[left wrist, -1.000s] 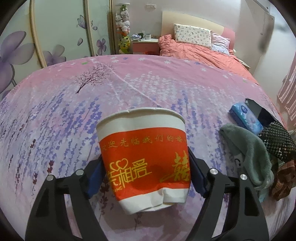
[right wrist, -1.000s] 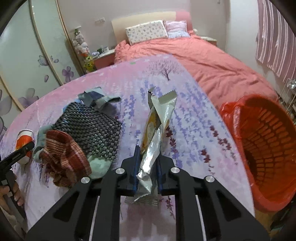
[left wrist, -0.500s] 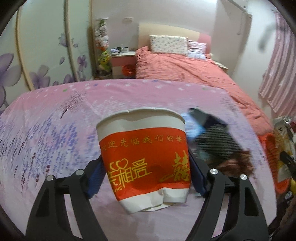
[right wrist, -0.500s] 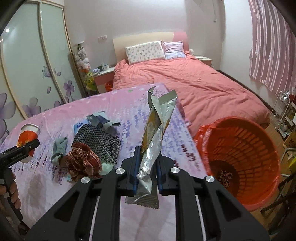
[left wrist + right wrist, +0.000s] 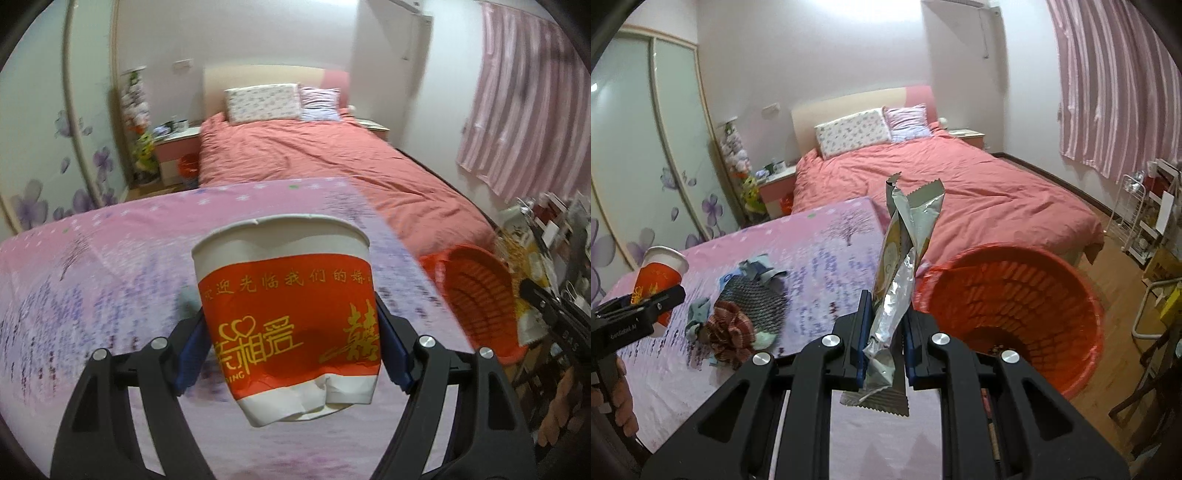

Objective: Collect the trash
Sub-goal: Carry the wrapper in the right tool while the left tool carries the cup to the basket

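My left gripper point(image 5: 290, 354) is shut on a red and white paper cup point(image 5: 288, 314), held upright above the pink flowered table point(image 5: 92, 266). The cup also shows at the left of the right wrist view point(image 5: 659, 273). My right gripper point(image 5: 884, 343) is shut on a crumpled silver snack wrapper point(image 5: 901, 266), held above the table's right edge. An orange mesh trash basket point(image 5: 1015, 295) stands on the floor just right of the table; it also shows in the left wrist view point(image 5: 476, 291).
A pile of cloths point(image 5: 742, 314), one dark mesh and one plaid, lies on the table. A bed with a coral cover point(image 5: 960, 195) is behind. A white wire rack point(image 5: 1145, 218) stands at the right wall.
Both grippers have risen and swung right toward the orange basket, each still holding its item. The basket has come into the left wrist view and sits closer in the right wrist view.
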A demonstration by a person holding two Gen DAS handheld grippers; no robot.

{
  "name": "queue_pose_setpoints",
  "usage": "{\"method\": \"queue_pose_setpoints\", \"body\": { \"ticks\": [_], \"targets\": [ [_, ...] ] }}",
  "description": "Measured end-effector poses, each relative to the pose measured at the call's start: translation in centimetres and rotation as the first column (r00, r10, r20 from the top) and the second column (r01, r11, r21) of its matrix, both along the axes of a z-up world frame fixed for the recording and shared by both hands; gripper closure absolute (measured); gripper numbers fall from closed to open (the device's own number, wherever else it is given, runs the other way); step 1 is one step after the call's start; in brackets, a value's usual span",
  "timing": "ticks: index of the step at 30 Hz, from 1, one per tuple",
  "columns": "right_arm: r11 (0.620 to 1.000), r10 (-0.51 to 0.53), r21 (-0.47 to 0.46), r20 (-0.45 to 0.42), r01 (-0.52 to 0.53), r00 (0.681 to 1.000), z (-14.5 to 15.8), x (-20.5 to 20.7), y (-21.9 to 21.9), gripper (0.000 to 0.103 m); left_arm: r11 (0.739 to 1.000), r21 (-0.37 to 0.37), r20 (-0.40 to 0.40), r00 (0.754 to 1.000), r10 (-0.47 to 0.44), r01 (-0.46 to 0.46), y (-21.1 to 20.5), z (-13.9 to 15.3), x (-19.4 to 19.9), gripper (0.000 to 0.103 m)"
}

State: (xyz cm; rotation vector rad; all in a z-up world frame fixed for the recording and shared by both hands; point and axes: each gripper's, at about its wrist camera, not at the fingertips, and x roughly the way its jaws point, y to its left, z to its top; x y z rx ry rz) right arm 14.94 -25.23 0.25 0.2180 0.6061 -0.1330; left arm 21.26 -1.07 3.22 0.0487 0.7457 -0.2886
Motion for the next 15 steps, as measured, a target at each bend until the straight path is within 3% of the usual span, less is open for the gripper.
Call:
{"method": "queue_pose_setpoints", "body": {
  "ticks": [8,15],
  "targets": [
    [0.997,-0.071,0.019,0.024,0.071,0.997,-0.2,-1.6,-4.4,0.087,0.988,-0.019,0.018,0.988,-0.156,0.156,-7.6,0.6,-1.6,0.027],
    [0.99,-0.131,0.052,0.013,0.13,0.991,-1.5,-1.5,-8.4,0.087,0.959,-0.049,-0.004,0.96,-0.28,0.279,-14.5,-0.4,-2.0,0.027]
  ]
}}
